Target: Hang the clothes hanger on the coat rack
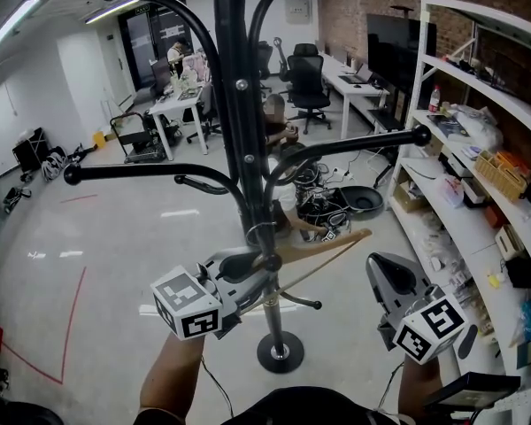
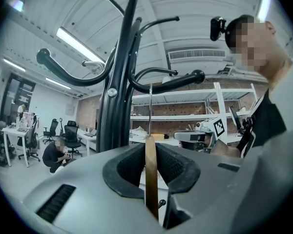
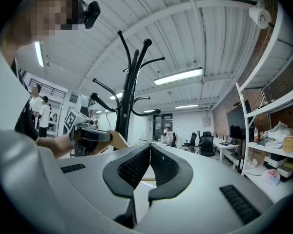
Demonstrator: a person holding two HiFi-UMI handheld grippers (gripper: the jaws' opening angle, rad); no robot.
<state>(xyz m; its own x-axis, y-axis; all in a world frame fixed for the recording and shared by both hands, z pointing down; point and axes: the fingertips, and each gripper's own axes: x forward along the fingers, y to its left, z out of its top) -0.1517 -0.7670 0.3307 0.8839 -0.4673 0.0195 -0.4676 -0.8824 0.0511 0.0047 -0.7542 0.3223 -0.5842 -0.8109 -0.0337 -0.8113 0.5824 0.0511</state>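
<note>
The left gripper pinches the wooden hanger in its fingers, just beside the coat rack. The right gripper has its fingers pressed together, holding nothing.

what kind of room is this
Probably an open-plan office or lab workspace: desks with office chairs, a large monitor, and white storage shelves against a brick wall.
</note>
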